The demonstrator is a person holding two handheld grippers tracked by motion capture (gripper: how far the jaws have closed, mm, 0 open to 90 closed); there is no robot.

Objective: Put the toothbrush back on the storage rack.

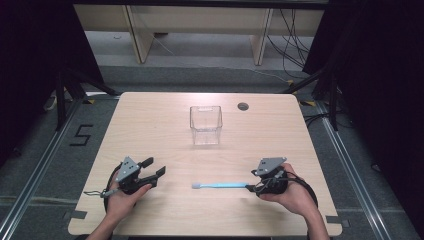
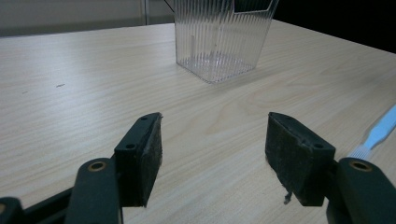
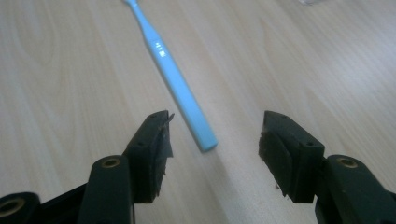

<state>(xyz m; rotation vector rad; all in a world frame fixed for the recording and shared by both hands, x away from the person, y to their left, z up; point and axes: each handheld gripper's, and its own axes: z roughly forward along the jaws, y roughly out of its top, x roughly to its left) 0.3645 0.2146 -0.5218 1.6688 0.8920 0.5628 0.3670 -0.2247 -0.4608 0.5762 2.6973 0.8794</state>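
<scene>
Progress looks early, judged from how things lie: the blue toothbrush (image 1: 220, 185) lies flat on the bench (image 1: 150, 125), not yet gripped, and the clear plastic container (image 1: 205, 125) stands empty farther back.

Nearest the person, the right gripper (image 1: 251, 188) sits low at the handle end of the toothbrush. In the right gripper view its jaws stand wide apart, with the butt of the handle (image 3: 205, 140) lying between them but nearer the left pad, and neither pad pressing on it. So the grasp is left to do, then most likely a lift and a carry to the container.

The left gripper (image 1: 155, 172) hovers over bare bench to the left of the brush head, jaws wide open on nothing; in its own view the bristle end (image 2: 362, 150) shows just off to one side.

Room is generous. The toothbrush lies well in from the near edge, parallel to it, with open wood all round. Between it and the container nothing stands in the way. The container is well apart from both side edges and short of the far edge, with a small round cable hole (image 1: 243, 106) beyond it to the right.
</scene>
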